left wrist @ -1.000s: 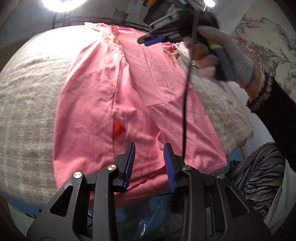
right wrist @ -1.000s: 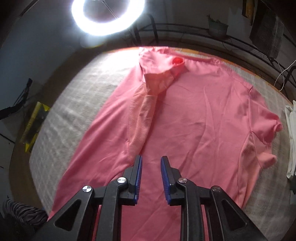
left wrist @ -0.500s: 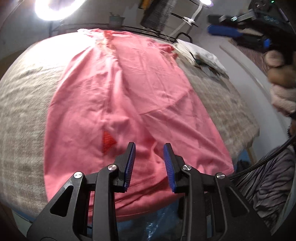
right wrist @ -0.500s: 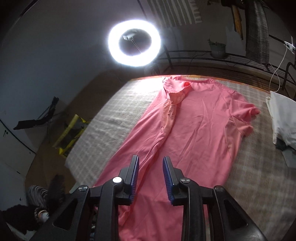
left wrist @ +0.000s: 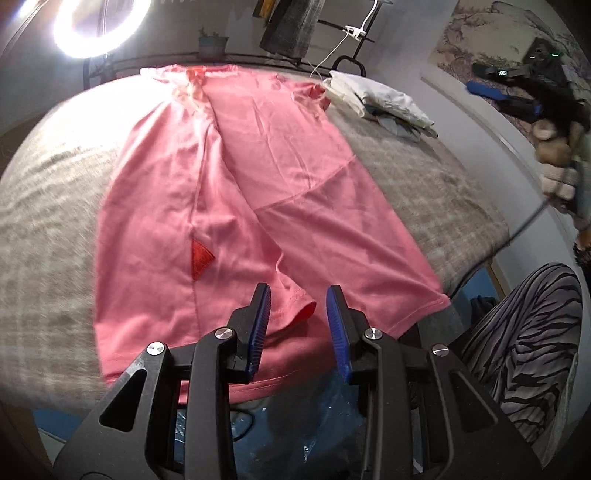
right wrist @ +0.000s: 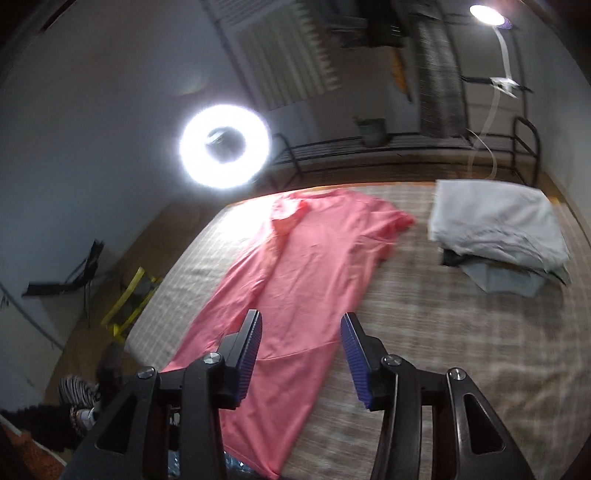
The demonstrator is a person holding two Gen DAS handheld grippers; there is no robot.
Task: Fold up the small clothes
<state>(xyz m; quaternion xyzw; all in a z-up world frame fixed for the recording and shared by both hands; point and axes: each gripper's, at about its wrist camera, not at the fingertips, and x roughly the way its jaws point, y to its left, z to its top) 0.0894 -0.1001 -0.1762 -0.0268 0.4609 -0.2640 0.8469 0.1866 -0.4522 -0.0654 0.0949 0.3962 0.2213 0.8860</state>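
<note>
A pink shirt lies flat on the bed, with its neck at the far end near the ring light and its bottom edge close to the near side of the bed. One long side of the shirt is already folded in over the middle, so a long crease runs down it. The sleeve on the other side is not tucked in. I think the long side folds are the step in hand, and only 1 of the 2 is done.

The left hand-held gripper hangs just over the bottom edge of the shirt. Its blue pads are apart and nothing is between them. A small fold of the hem sits right below the gap.

The right hand-held gripper is up high above the bed, well away from the cloth. Its jaws are opening and nothing is held in them.

A pile of folded clothes sits on the bed beside the shirt, near the loose sleeve.

Next, I think the right hand-held gripper must come down to the open side of the shirt and pinch the edge. The left one could pinch the hem on that side. Then both can carry that side over the middle. They should pinch only the top layer, or the first fold may get pulled apart.
</note>
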